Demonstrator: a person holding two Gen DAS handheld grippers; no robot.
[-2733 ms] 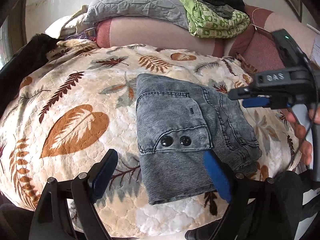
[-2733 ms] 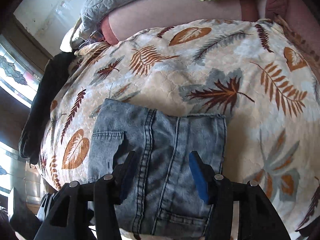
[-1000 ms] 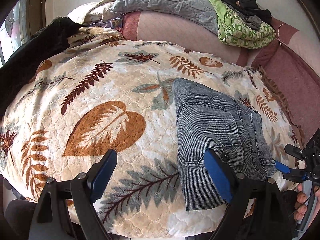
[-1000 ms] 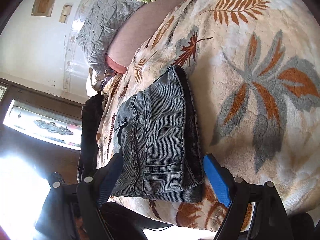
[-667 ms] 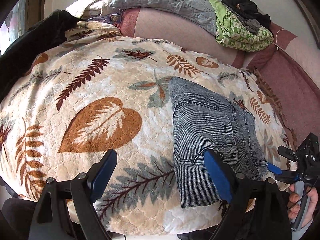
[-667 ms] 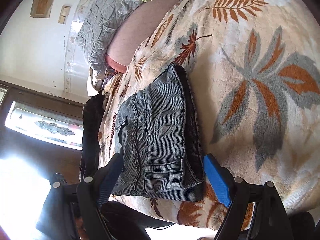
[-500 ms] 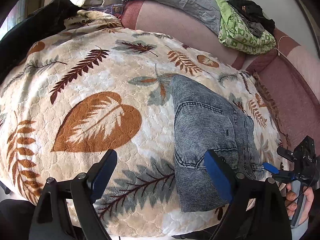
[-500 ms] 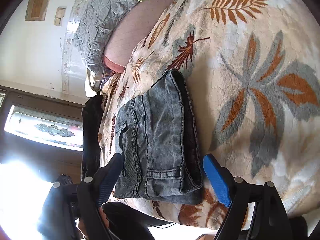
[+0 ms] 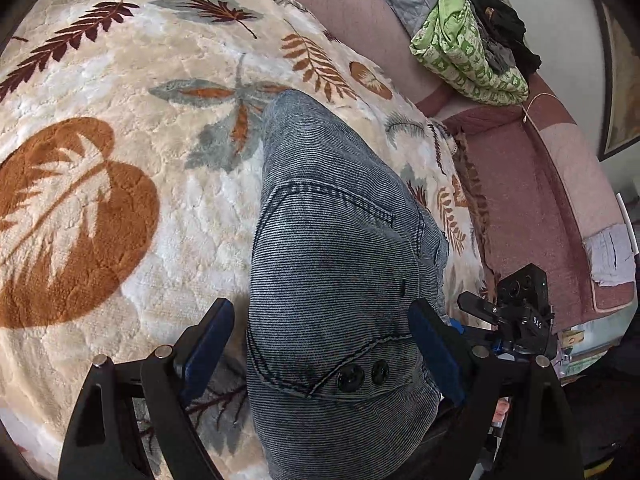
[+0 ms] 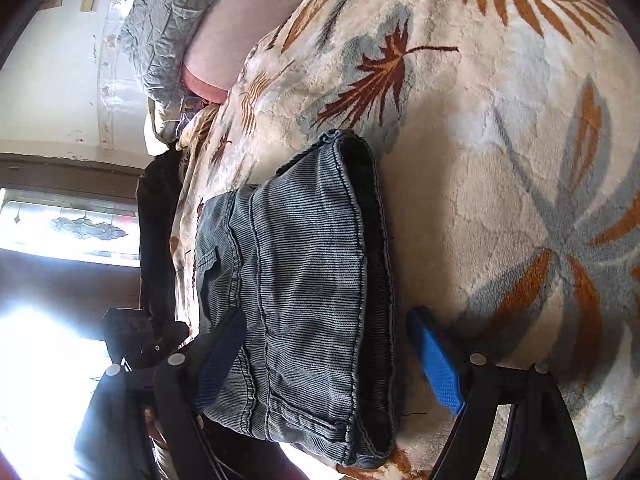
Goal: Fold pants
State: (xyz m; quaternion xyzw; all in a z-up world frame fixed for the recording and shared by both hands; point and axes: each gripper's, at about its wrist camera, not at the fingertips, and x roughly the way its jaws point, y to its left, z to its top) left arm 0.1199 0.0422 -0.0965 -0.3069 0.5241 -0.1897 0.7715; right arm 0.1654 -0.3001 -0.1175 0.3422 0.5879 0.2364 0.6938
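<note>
The grey-blue denim pants (image 9: pixel 332 240) lie folded into a thick rectangle on a leaf-patterned blanket (image 9: pixel 120 80). A pocket flap with two dark buttons faces up at the near end. My left gripper (image 9: pixel 320 348) is open and low over that end. Its blue pads (image 9: pixel 208 344) stand either side of the fold without pressing it. My right gripper (image 10: pixel 328 364) is open at the opposite short end of the pants (image 10: pixel 304 288), astride the stacked layers. One of its blue pads (image 10: pixel 436 368) rests by the blanket (image 10: pixel 500 160). Each gripper shows at the edge of the other's view.
A pink sofa back (image 9: pixel 520 184) runs behind the blanket. On it lie a green patterned cloth with dark clothes (image 9: pixel 472 52) and a grey quilt (image 10: pixel 168 28). A dark cloth (image 10: pixel 156 216) hangs at the blanket's far side, below a bright window (image 10: pixel 60 224).
Both grippers have come closer to the pants and lower. The left one has swung right, so the fold now lies between its jaws. The pants have not moved.
</note>
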